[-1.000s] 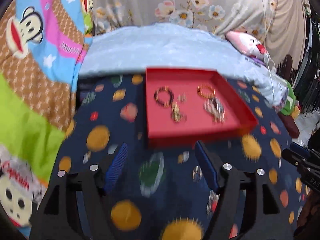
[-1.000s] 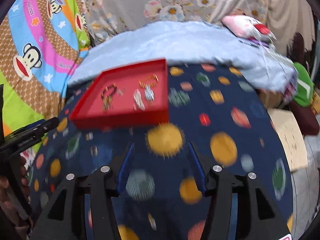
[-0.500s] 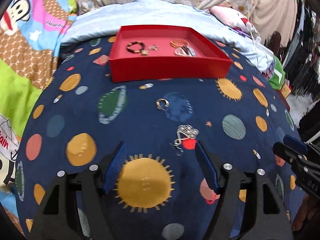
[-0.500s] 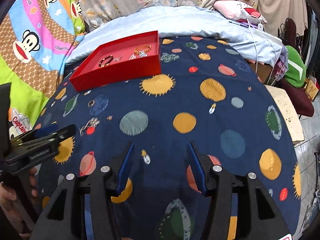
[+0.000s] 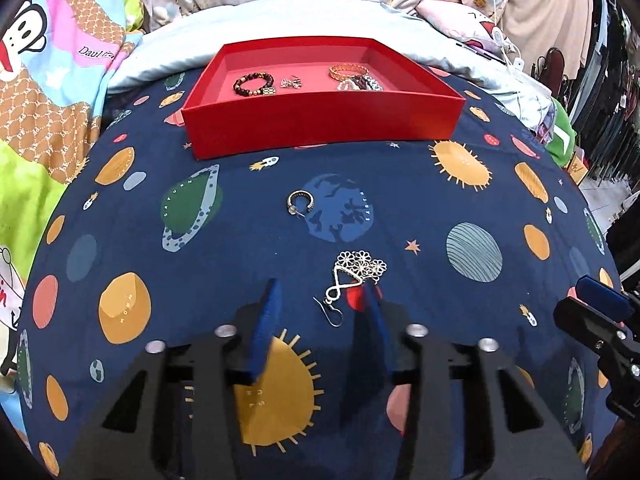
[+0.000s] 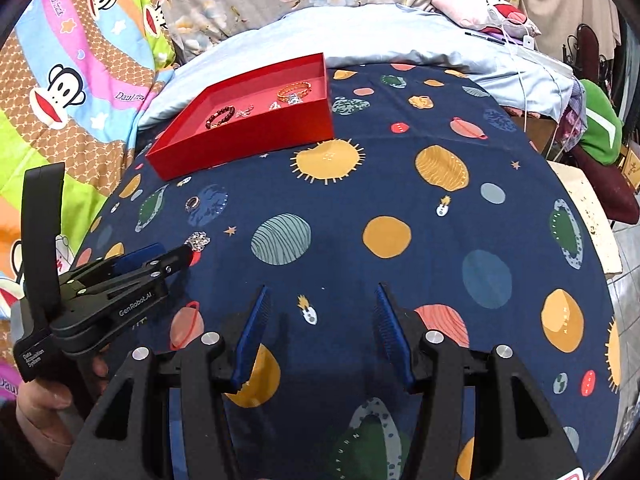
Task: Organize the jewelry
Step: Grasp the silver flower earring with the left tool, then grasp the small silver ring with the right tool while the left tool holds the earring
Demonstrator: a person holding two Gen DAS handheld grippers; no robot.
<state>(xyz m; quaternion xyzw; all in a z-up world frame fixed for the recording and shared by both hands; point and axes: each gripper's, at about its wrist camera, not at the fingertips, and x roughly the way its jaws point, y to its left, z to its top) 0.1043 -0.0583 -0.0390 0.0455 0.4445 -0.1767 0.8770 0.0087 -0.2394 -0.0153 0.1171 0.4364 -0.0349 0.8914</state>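
While the left gripper (image 5: 324,304) sits low over the planet-print cloth (image 5: 400,208), its jaws have just been closing and now stand partly apart around the hook end of a silver flower earring (image 5: 352,276); the hook wire lies between the blue pads (image 5: 266,320), but neither pad touches it, so nothing is gripped yet. The flower cluster of that earring pokes out just past the right pad's tip. A small silver hoop ring (image 5: 300,203) lies farther out on the cloth, well apart from the gripper, with bare cloth all round it. Beyond that, the red tray (image 5: 320,120) sits square to the left gripper, its near wall facing it; inside are a dark bead bracelet (image 5: 254,83), a small silver piece (image 5: 291,83) and an orange bangle (image 5: 348,70) touching a tangle of beads at the right. The tray's far edge runs close to the pale blue bedding (image 5: 280,16). Right gripper (image 6: 320,320) hovers over empty cloth, jaws apart, holding nothing, lots of free room ahead and to its right up to the cloth's edge. From the right wrist view the left gripper (image 6: 188,254) comes in from the left, tip at the earring (image 6: 199,240), hand (image 6: 44,412) below it.
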